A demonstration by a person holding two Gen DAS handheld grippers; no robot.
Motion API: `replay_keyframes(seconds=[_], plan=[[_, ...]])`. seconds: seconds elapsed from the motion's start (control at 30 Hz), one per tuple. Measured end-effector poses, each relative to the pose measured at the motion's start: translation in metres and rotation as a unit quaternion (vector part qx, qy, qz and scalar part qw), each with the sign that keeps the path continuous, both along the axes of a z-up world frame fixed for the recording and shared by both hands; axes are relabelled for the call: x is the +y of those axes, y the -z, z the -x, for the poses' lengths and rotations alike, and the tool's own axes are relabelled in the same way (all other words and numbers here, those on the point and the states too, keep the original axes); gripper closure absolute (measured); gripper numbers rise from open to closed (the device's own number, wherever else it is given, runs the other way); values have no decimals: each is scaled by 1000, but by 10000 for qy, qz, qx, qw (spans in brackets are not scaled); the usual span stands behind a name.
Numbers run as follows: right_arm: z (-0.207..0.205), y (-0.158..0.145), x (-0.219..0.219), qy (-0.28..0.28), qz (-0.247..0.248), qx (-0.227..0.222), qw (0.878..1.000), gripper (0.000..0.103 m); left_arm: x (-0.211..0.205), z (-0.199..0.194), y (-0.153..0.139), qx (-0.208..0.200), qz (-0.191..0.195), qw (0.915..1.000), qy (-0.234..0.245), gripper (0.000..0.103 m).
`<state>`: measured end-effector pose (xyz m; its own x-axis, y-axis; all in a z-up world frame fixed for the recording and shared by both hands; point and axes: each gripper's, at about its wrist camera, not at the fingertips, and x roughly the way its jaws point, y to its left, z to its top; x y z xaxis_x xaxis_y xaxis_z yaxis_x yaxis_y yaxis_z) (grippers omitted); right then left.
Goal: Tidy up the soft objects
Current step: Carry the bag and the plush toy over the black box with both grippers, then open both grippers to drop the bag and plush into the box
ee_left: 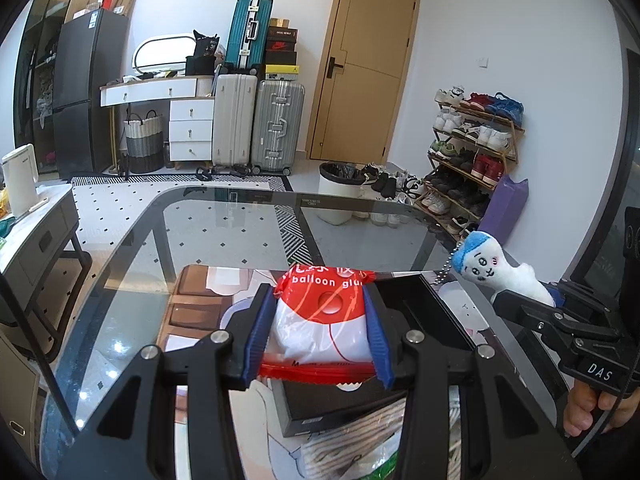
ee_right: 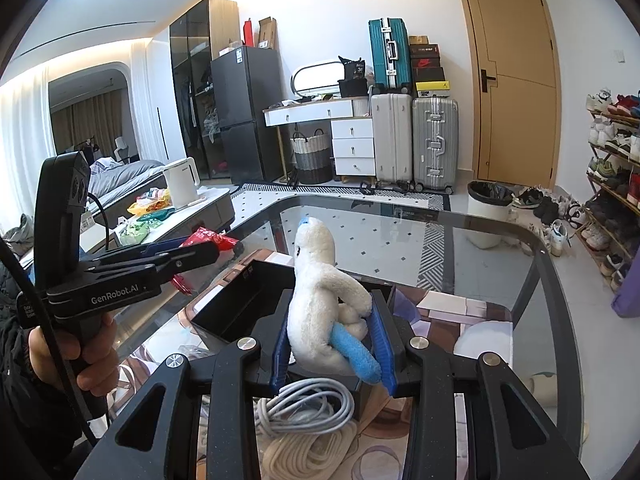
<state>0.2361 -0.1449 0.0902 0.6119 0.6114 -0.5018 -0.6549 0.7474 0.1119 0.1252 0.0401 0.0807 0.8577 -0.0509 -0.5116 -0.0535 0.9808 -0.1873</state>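
My left gripper point(ee_left: 320, 300) is shut on a red and white packet point(ee_left: 320, 320) printed "balloon glue", held above a black open box point(ee_left: 416, 320) on the glass table. The same packet point(ee_right: 204, 240) shows in the right wrist view, sticking out of the left gripper point(ee_right: 208, 250). My right gripper point(ee_right: 330, 312) is shut on a white plush toy point(ee_right: 320, 300) with a blue cap and blue limb, over the black box point(ee_right: 248, 296). In the left wrist view the plush toy point(ee_left: 496, 268) sits in the right gripper point(ee_left: 524, 300), its ball chain hanging free.
The glass table point(ee_left: 224, 232) has a rounded far edge. A coil of white rope point(ee_right: 304, 452) and a grey cable point(ee_right: 308, 404) lie below the right gripper. A side table with a white kettle point(ee_right: 182, 180) stands left, a bin point(ee_right: 486, 212) and shoe rack point(ee_left: 472, 160) beyond.
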Motion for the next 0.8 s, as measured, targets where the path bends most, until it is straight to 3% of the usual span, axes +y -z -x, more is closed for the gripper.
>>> replay_keyframes(seconds=[0.8], plan=[[-51, 34, 24, -105, 270, 559, 9980, 67, -15, -38, 26, 466, -153, 9986, 209, 58]])
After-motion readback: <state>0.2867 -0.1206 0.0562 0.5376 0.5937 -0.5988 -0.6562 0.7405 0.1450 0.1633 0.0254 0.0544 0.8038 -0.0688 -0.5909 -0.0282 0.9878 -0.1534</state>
